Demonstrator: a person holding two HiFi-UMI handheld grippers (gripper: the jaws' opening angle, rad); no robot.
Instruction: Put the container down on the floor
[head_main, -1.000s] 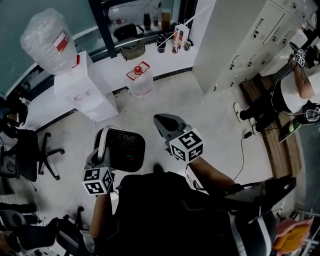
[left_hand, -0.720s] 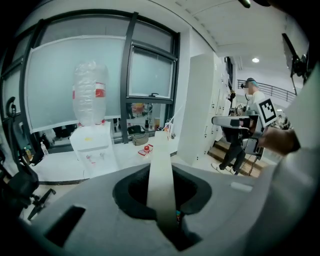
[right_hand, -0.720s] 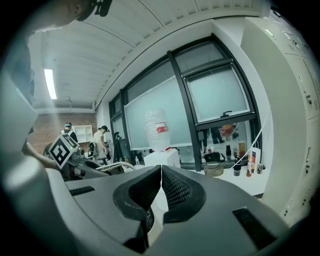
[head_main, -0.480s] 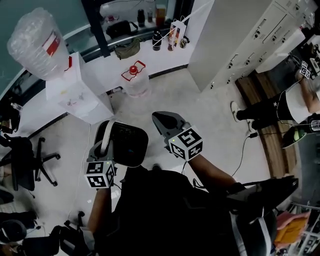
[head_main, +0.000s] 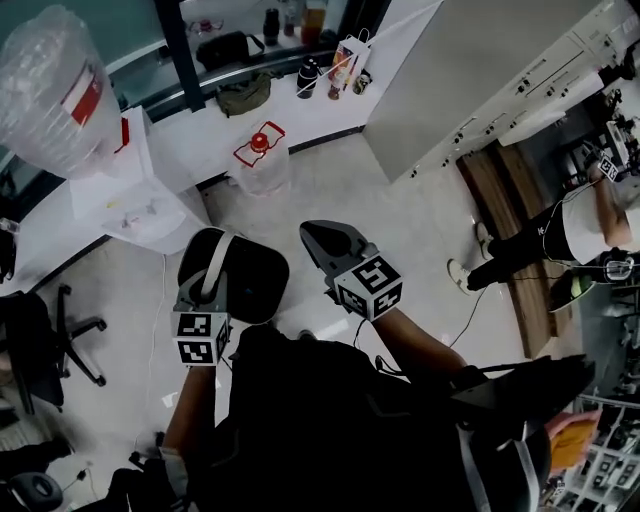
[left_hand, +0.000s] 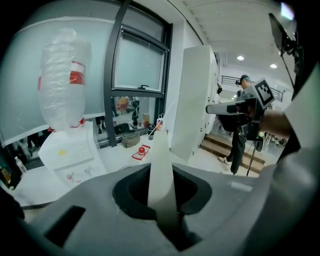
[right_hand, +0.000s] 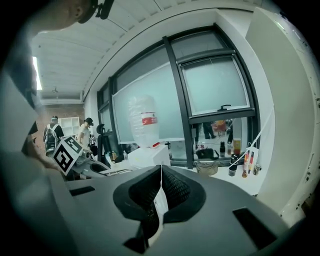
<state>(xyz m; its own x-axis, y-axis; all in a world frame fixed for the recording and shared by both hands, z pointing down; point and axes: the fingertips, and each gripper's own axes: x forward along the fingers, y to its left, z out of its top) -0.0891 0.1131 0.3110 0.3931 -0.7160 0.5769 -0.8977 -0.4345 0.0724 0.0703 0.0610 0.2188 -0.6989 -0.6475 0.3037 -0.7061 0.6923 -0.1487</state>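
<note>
Jaws of the left gripper (left_hand: 161, 205) pinch the pale flat strap (left_hand: 161, 160) of a round black container (head_main: 255, 285), held off the pale floor (head_main: 340, 190). The right gripper (head_main: 322, 240), jaws pressed together, stays clear of it. Beyond and left stands a white water dispenser (head_main: 135, 205) topped by a clear bottle.

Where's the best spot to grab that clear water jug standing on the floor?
Take the red carry handle on top of the water jug, coming from above: the jug stands upright and its round body looks too wide to clamp.
</note>
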